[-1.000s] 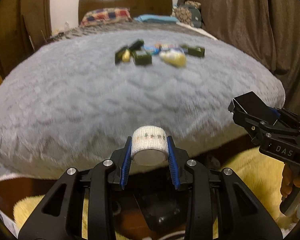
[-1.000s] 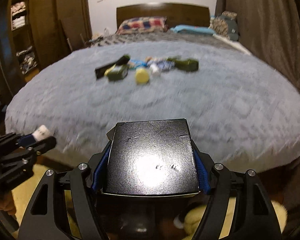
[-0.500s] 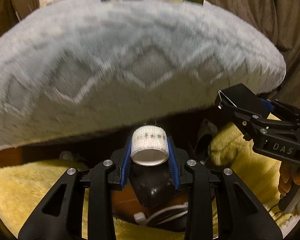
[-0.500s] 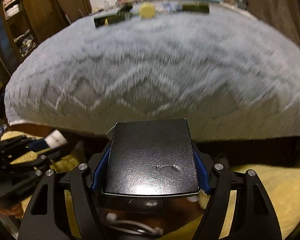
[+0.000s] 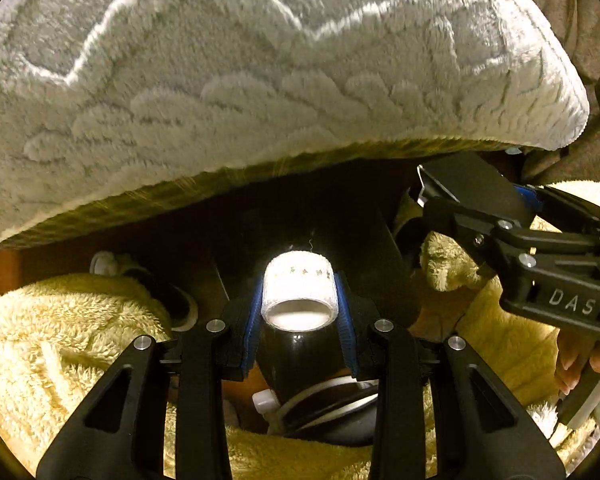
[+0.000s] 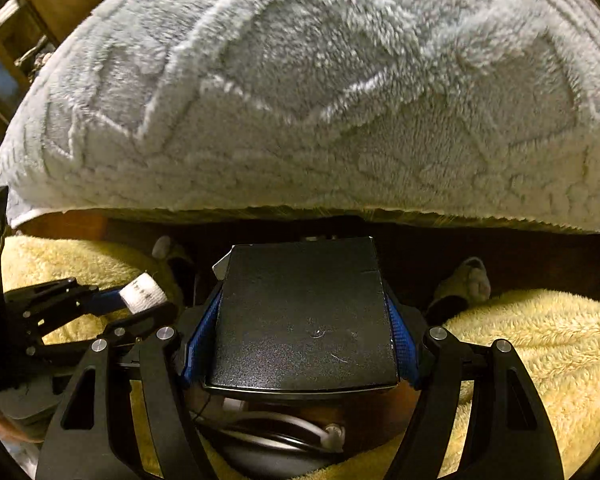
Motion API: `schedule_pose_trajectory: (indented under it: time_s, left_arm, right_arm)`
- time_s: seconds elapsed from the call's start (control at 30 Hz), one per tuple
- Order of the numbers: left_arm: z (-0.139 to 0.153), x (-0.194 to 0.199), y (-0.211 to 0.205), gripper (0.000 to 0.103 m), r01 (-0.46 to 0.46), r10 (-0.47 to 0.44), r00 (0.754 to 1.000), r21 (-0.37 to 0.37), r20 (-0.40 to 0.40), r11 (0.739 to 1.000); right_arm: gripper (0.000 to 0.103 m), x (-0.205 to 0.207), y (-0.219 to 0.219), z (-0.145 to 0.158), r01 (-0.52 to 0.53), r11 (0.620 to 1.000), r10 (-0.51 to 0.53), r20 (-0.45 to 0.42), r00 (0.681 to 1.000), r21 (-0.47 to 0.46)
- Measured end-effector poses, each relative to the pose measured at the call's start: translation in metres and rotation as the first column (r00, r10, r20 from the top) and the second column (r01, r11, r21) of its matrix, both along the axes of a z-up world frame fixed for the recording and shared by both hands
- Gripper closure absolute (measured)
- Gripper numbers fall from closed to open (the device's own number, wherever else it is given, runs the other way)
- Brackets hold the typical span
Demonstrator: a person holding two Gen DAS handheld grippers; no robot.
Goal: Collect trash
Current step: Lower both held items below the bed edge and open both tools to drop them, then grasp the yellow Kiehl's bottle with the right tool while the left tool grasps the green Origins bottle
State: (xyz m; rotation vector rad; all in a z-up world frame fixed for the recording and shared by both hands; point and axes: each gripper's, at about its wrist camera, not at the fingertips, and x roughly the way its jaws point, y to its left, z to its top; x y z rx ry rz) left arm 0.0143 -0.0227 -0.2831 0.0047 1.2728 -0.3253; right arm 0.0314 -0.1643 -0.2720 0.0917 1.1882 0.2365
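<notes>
Left wrist view shows the left claw (image 5: 300,312) clamping a white tape roll (image 5: 298,294), best released squarely over the dark round bin (image 5: 320,412) while the right claw (image 6: 302,320) grips a flat black box (image 6: 304,316).

A bed under a thick grey-white plush blanket (image 5: 260,80) with a raised zigzag pattern fills the upper half of both wrist views; its lower hem hangs across the middle of each frame, with dark space beneath it. Below that, along the bottom of each frame, a shaggy pale-yellow fleece rug (image 5: 60,360) covers the floor. On the floor at lower centre of the left wrist view lies a dark rounded object with white cable (image 5: 324,400) looped on it; what it is cannot be told. In the right wrist view a grey slipper-like shape (image 6: 466,280) lies at right of centre, at the rug's upper edge.
</notes>
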Motion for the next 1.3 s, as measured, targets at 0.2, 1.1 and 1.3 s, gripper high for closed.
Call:
schedule_pose_trajectory:
  time_s: [0.2, 1.1, 1.3]
  left_arm:
    - [-0.003, 0.000, 0.000, 0.057, 0.007, -0.007, 1.000, 0.012, 0.002, 1.000]
    - [0.152, 0.033, 0.015, 0.009, -0.057, 0.007, 0.900, 0.102, 0.436, 0.993]
    - [0.159, 0.069, 0.020, 0.008, -0.102, 0.023, 0.879, 0.142, 0.476, 0.985]
  right_arm:
    - [0.019, -0.001, 0.002, -0.006, 0.001, 1.000, -0.001, -0.011, 1.000, 0.012]
    - [0.005, 0.040, -0.058, 0.143, 0.159, 0.987, -0.143, 0.400, 0.905, -0.006]
    - [0.005, 0.078, -0.041, 0.151, 0.115, 0.993, -0.099, 0.423, 0.901, -0.011]
